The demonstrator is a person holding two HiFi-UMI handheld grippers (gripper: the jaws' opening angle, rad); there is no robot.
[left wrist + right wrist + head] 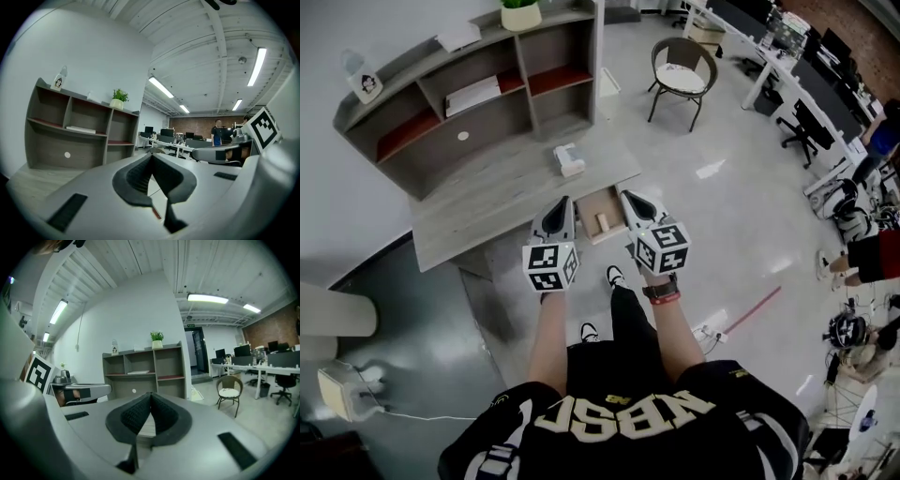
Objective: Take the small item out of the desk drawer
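— So where is the small item (602, 222)?

— It lies inside the open drawer (612, 204), a pale block on the drawer's floor, not yet touched. The left gripper (566, 201) hangs just left of the drawer and the right gripper (626, 196) is over the drawer's right edge. Both have their jaws pressed together with nothing between them.

— What does the step need, then?

— Probably one gripper must part its jaws before it dips into the drawer. It should come down with a pad on either side of the block and close only once it sits square to it. The right one looks better placed. The other is best kept outside the drawer so the two do not crowd.

— Anything in the way?

— The desk (487, 202) top seems to cover the drawer's back, so the drop should be toward the drawer's front. A small box (569, 159) sits on the desk behind the drawer, and a wicker chair (682, 73) stands well beyond it. Neither blocks the reach.
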